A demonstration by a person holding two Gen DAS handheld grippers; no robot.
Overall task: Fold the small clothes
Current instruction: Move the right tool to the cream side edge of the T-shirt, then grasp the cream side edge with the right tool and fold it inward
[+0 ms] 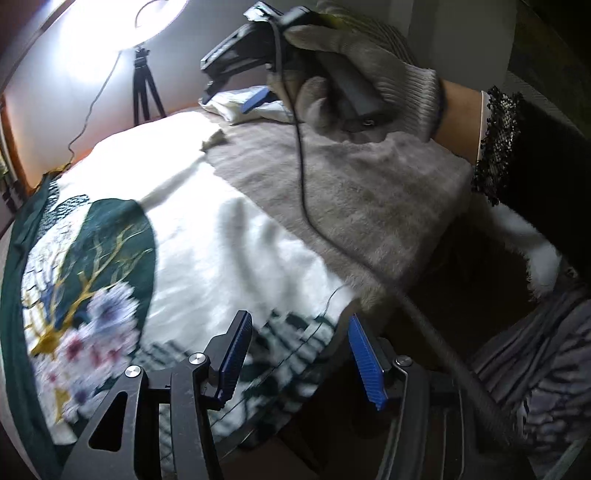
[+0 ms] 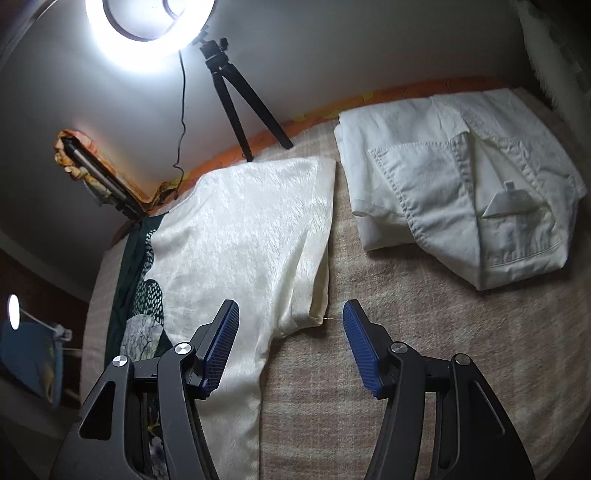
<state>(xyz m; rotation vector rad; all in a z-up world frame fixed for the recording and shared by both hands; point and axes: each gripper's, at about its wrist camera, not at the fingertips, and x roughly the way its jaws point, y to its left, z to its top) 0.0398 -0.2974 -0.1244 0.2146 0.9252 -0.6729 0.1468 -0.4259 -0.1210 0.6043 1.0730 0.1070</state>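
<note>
The cream garment (image 2: 243, 236) lies flat on the beige blanket (image 2: 369, 350), its dark green printed panel (image 1: 110, 258) with gold branches and pale flowers along the far side from the folded white piece (image 2: 461, 192), which sits apart toward the wall, likely finished and set aside. The garment looks folded once lengthwise, so its corner (image 2: 314, 317) falls between the right gripper (image 2: 291, 350) fingers, whose 2 blue pads stand wide with nothing pinched. The left gripper (image 1: 303, 362) hovers, jaws equally wide and empty, over the printed hem near the bed edge. The gloved right hand (image 1: 369, 74) holds its tool across the bed. A ring light (image 2: 147, 29) on a tripod (image 2: 240, 92) lights the work.
</note>
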